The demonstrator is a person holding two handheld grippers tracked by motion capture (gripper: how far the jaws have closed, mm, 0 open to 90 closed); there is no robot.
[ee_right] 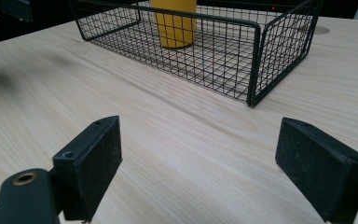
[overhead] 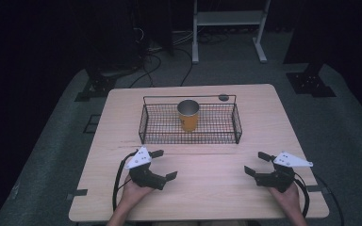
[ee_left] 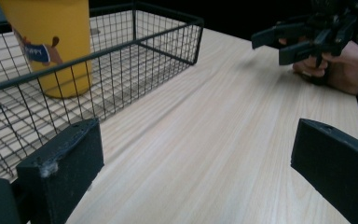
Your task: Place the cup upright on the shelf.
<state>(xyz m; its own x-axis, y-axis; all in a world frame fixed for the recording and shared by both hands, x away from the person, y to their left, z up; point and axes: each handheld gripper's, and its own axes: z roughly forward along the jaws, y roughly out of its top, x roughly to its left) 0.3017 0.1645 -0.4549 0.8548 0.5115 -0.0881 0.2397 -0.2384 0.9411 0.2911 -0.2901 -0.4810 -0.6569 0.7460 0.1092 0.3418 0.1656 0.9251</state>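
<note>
A yellow cup [overhead: 188,114] stands upright inside a black wire basket [overhead: 191,137] at the middle of the wooden table. My left gripper [overhead: 164,165] rests near the front left of the table, open and empty, pointing right toward the basket's front. My right gripper [overhead: 257,164] sits at the front right, open and empty, pointing left. In the left gripper view the cup [ee_left: 51,42] stands behind the basket wall [ee_left: 135,51], and the right gripper [ee_left: 279,44] shows far off. The right gripper view has the cup [ee_right: 173,23] in the basket [ee_right: 256,60] ahead.
A round hole [overhead: 223,97] lies in the tabletop behind the basket. Bare wood [overhead: 207,188] stretches between the two grippers. Beyond the table are a white frame [overhead: 228,19], cables on the floor and dark stands.
</note>
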